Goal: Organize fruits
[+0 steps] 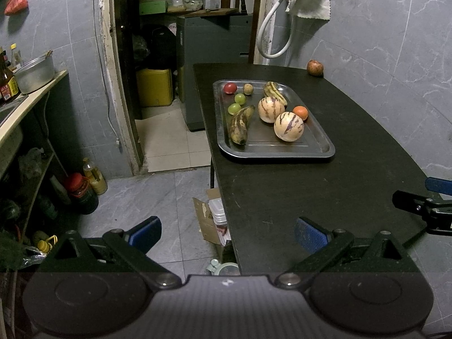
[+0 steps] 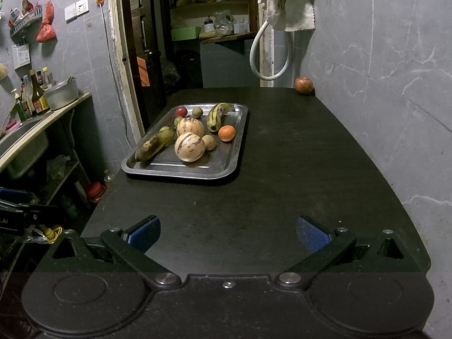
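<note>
Both claws sit low and nearest the lens, jaws spread wide, gripping nothing: left gripper (image 1: 227,233) hangs over the near-left table edge and floor, right gripper (image 2: 228,233) over the bare near end of the black table (image 2: 282,183). Blue pads on the fingertips (image 2: 312,237).

Fruits are on a steel tray (image 2: 226,169) at the far-left part of the table, well ahead of both claws. On the tray: two round cream melons with purple stripes, near melon (image 2: 189,147) touching far melon (image 2: 190,127); a spotted brownish banana (image 2: 154,144) along the left side; a greener banana (image 2: 216,116) at the back carrying a small sticker, text unreadable; an orange (image 2: 226,133) by the right rim; a small tan round fruit (image 2: 209,142) just beside the near melon; another tan fruit (image 2: 197,112) at the back; a dark red fruit (image 2: 180,111) in the back-left corner; two green grapes (image 1: 236,103) near the spotted banana. One reddish apple (image 2: 303,85) lies off the tray, in the far-right table corner against the grey wall.

Writing: ".AI" fragment on the left gripper's body at the right view's left edge. Sauce bottle (image 1: 6,83) on the left counter has a red-yellow label, unreadable. Metal pot (image 1: 35,75) beside it. Cloth (image 2: 293,8) and white hose (image 2: 268,53) hang on the wall behind.
</note>
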Demonstrator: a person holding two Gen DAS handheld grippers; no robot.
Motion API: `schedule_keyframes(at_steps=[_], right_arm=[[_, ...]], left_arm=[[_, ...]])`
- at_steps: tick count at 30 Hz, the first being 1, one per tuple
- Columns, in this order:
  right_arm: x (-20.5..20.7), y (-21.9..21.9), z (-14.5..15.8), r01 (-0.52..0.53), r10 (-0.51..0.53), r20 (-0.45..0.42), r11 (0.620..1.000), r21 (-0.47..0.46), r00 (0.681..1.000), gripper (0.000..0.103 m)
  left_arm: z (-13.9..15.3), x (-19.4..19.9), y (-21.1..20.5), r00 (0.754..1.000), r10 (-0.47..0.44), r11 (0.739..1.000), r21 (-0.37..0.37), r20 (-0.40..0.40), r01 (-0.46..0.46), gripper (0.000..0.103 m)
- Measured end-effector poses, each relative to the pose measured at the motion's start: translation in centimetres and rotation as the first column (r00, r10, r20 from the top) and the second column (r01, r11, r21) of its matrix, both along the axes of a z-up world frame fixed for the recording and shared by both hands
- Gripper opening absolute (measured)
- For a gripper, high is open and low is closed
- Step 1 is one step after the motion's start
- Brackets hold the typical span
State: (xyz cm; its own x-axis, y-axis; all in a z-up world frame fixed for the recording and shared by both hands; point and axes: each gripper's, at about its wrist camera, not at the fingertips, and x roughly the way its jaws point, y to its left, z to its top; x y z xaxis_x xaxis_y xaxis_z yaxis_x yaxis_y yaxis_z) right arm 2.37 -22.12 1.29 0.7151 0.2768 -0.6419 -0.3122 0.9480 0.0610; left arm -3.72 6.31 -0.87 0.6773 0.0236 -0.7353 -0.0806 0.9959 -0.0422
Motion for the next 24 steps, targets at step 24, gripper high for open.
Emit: schedule_keyframes(at_steps=[24], right_arm=[[0.0, 0.1, 0.0, 0.001, -0.001, 0.001, 1.000, 0.000, 1.000, 0.102]], left_arm=[[0.6, -0.5, -2.1, 1.000, -0.010, 0.998, 0.067, 0.007, 0.010, 0.102]])
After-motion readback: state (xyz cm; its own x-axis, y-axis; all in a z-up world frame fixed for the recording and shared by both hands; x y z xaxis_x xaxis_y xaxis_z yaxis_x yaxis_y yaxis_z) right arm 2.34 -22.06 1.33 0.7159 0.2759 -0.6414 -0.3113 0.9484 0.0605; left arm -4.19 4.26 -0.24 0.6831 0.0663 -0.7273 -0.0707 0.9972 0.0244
